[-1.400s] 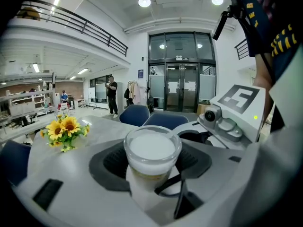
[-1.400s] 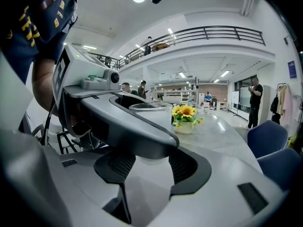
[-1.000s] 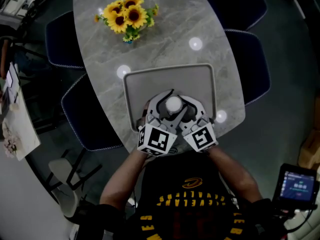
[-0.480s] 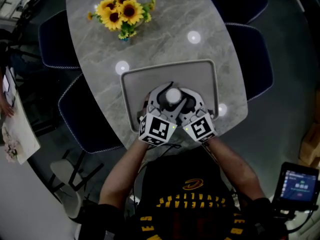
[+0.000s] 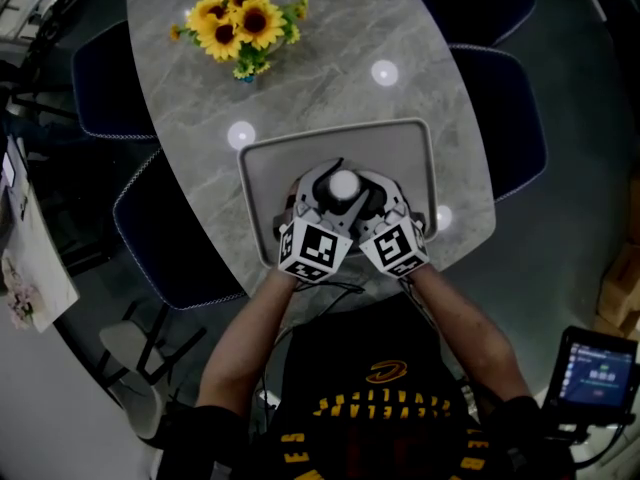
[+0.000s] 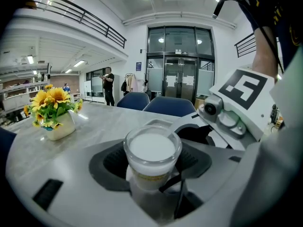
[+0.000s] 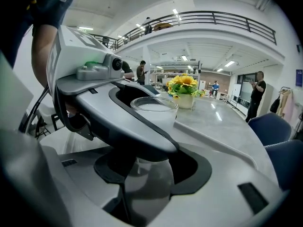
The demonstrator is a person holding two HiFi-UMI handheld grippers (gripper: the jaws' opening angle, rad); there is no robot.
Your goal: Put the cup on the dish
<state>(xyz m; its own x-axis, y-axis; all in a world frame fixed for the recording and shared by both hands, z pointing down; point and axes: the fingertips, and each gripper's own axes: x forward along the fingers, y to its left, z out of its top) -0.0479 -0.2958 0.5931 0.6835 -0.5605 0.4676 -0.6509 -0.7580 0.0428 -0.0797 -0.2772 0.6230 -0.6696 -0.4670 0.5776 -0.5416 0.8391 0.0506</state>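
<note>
A clear plastic cup point(image 5: 343, 184) with white contents hangs just over the grey dish point(image 5: 400, 153), a shallow rectangular tray on the marble table. My left gripper point(image 5: 322, 200) and my right gripper point(image 5: 368, 198) meet round it from the near side. In the left gripper view the cup point(image 6: 152, 148) sits between the dark pads of the left gripper point(image 6: 154, 174), which is shut on it. In the right gripper view the cup point(image 7: 154, 109) stands between the jaws of the right gripper point(image 7: 151, 171), partly hidden by the left gripper's arm crossing in front. The cup's base is hidden.
A vase of sunflowers point(image 5: 235, 23) stands at the table's far left. Dark blue chairs point(image 5: 505, 118) ring the oval table point(image 5: 330, 58). Another chair point(image 5: 165, 233) is at the left. A handheld screen point(image 5: 600, 373) shows at the lower right.
Both grippers have sunk toward the tray with the cup between them and shifted a little farther over it. Their hold on the cup looks the same.
</note>
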